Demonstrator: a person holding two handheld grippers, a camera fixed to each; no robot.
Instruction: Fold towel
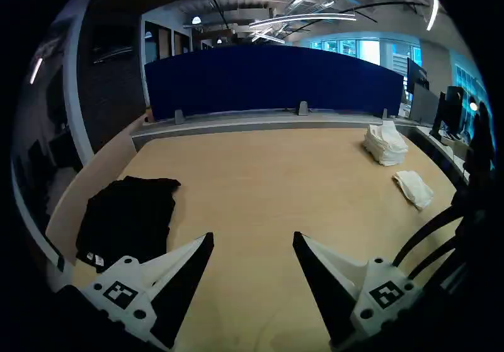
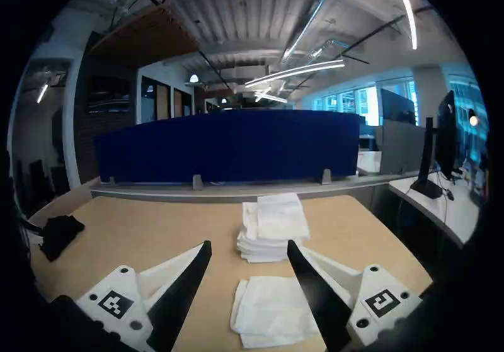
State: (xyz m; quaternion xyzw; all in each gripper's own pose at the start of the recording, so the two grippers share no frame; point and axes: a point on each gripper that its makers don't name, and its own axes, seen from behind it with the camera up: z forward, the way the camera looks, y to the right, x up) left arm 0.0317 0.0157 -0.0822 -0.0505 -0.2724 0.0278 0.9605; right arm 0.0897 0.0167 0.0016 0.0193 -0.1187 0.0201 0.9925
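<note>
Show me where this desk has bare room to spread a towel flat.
The widest bare patch is the middle of the light wooden desk, between the black folded cloth and the stack of white folded towels, back to the blue partition. It is crowded around that stack and the single white towel beside it.

Table: partition stands along its far edge.
Towel stack: on the table's right part, towards the partition.
Single towel: on the table just before the stack, not touching it.
Cloth heap: on the table's left side, well apart from both.
Monitor: on a side desk right of the table.
</note>
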